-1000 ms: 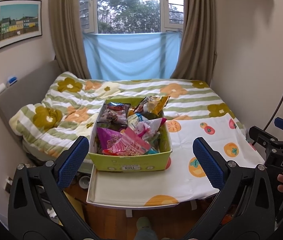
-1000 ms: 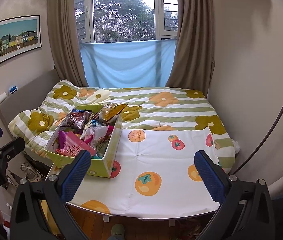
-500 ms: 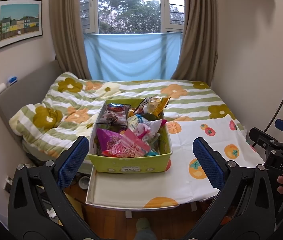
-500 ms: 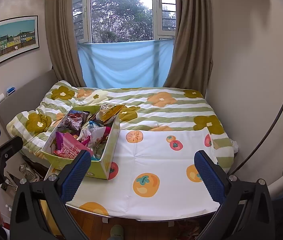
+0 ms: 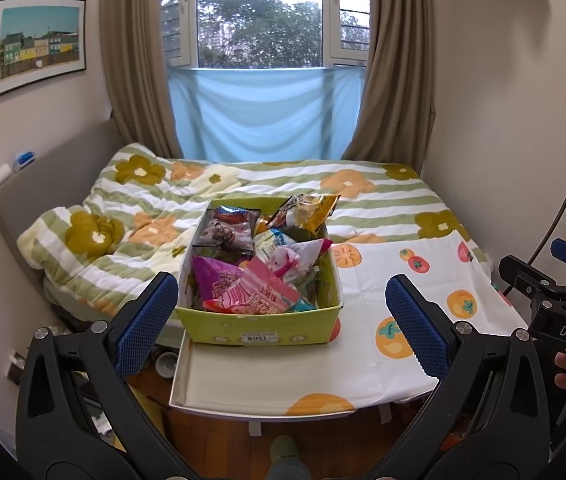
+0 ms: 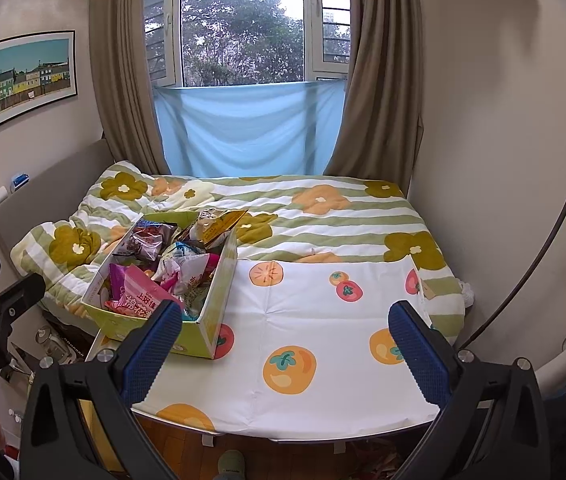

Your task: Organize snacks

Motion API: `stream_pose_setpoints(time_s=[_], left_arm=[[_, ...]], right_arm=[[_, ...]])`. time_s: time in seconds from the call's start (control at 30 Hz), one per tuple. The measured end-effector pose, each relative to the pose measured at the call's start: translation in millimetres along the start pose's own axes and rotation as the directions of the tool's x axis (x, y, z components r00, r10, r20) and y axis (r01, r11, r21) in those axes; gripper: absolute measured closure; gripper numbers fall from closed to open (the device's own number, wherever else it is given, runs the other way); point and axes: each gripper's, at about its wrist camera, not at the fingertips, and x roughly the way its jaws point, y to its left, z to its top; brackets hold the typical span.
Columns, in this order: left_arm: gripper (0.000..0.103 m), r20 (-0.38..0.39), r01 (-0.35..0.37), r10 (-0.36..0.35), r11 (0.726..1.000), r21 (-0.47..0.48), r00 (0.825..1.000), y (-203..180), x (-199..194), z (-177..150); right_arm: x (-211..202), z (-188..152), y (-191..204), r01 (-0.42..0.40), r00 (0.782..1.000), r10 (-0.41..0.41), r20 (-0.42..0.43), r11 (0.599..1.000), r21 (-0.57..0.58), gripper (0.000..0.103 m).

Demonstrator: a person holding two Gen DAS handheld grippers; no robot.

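Between my left gripper [image 5: 282, 304]'s wide-open, empty jaws sits the green snack box [image 5: 259, 326], its near wall just ahead of the pads; my right gripper [image 6: 285, 332] is spread wide and empty too, with the box past its left pad; beyond both, I see packets heaped inside, a pink packet [image 5: 257, 294] nearest, a yellow bag [image 5: 309, 210] at the far end; box rests on the fruit-print cloth [image 6: 323, 332], the striped quilt [image 6: 343, 220] further off.

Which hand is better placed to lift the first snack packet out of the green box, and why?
The left, probably. The left tongs are open and face the box head on. The right tongs are also open, but face the bare cloth beside it.
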Motion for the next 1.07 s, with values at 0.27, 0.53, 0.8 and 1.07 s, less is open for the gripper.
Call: stream_pose_setpoints(time_s=[0.27, 0.53, 0.8, 1.07], left_arm=[[0.000, 0.001, -0.003, 0.003, 1.000, 0.002, 1.000, -2.6, -1.2, -0.7], [0.000, 0.005, -0.002, 0.002, 1.000, 0.002, 1.000, -4.6, -3.1, -0.2], [0.000, 0.020, -0.010, 0.010, 1.000, 0.004, 1.000, -7.3, -8.4, 0.8], [0.000, 0.039, -0.061, 0.061, 0.998, 0.015, 0.997, -10.4, -11.0, -0.8]], right_arm=[[-0.1, 0.0, -0.8, 0.000, 1.000, 0.000, 0.000, 1.000, 0.000, 0.000], [-0.2, 0.6, -3.5, 0.001, 1.000, -0.001, 0.002, 1.000, 0.002, 0.000], [-0.1, 0.9, -5.5, 0.001, 1.000, -0.001, 0.001, 1.000, 0.005, 0.000], [-4.5, -2.0, -4.8, 0.007, 1.000, -0.006, -0.007, 1.000, 0.015, 0.000]])
